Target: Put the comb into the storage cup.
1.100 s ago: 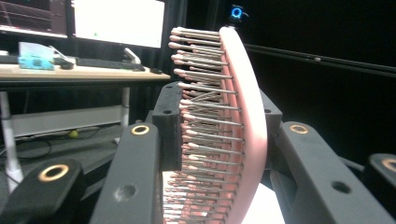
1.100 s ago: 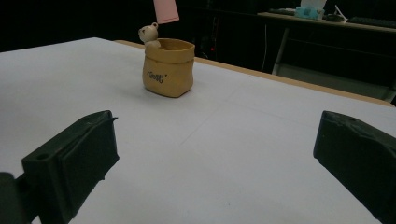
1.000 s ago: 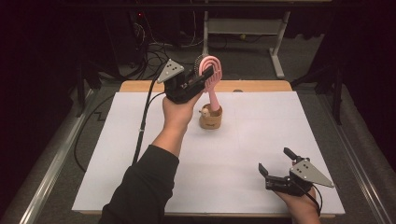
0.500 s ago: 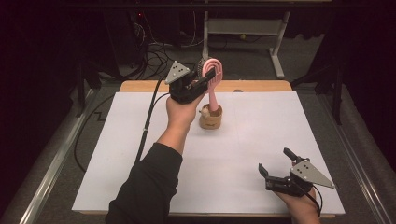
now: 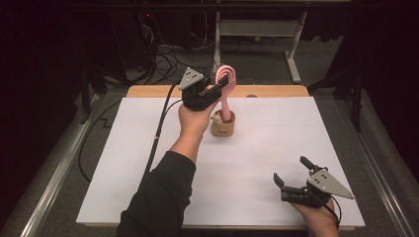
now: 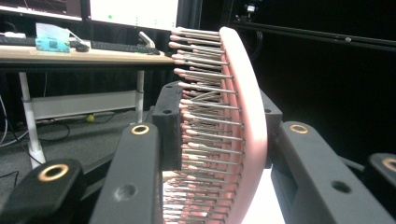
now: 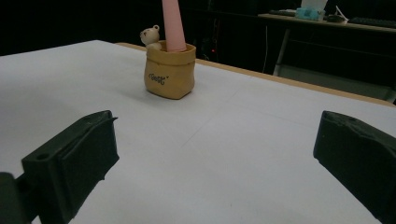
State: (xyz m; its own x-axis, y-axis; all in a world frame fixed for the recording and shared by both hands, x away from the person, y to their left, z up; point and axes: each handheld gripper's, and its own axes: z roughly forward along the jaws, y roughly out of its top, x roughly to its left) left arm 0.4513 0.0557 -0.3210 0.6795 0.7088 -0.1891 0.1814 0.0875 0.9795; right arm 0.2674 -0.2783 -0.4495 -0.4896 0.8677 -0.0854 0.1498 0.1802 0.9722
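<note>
Left gripper (image 5: 220, 89) clamps pink hairbrush (image 5: 226, 81) (handle inside tan holder (image 5: 223, 126)).

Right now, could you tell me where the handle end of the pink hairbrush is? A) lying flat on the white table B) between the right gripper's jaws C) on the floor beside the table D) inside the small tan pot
D: the pink hairbrush stands with its handle down in the small tan pot, while the left gripper is clamped on the bristle head.
</note>
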